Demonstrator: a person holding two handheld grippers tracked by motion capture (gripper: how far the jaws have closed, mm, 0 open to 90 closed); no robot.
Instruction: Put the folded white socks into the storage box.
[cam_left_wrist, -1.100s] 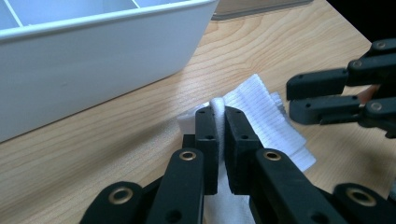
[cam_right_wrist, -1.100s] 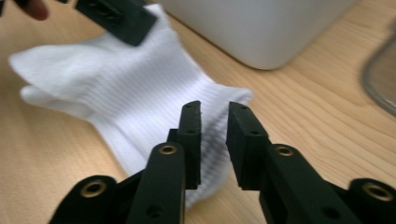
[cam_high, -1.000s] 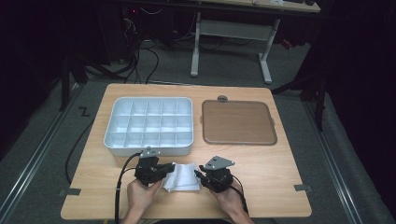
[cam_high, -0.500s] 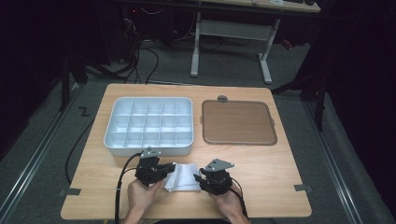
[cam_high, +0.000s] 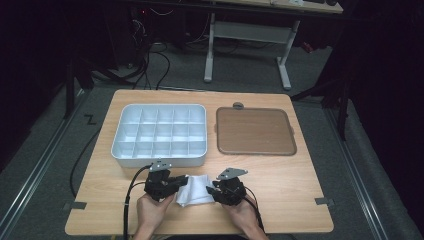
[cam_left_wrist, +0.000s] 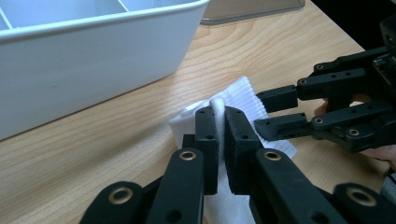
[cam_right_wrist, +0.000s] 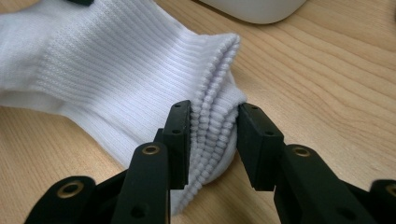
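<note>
On the wooden table (cam_high: 280, 185) the work in hand seems to be the folding or bundling of white socks (cam_high: 196, 189) which lie close to the near edge, a little left of the middle, between the two grippers. Going from the left: the left gripper (cam_high: 176, 184) is clenched on the left part of the socks; in the left gripper view its two black pads stand almost together with a thin fold of the white knitted cloth (cam_left_wrist: 219, 109) pinched between them. In the middle, the socks rest flat on the wood as one small, thick packet, and in the right gripper view several ribbed cuff layers (cam_right_wrist: 212, 126) lie one upon another, so I judge that they are already stacked or folded at least once. At the right, the right gripper (cam_high: 214, 190) has its jaws around this cuff end; they have just been closing a little, the left pad touches the ribs, but there seems to be a small gap at the right pad, so I would say it embraces the cuff and does not yet press it firmly. Behind the socks, toward the far edge, the white compartment tray (cam_high: 120, 145) stands with all its cells bare, and to its right the brown flat tray (cam_high: 255, 131) also carries nothing. So the putting away, if it is intended, is not yet begun; what remains is to secure the cuff, finish the bundle and carry it to a cell.
</note>
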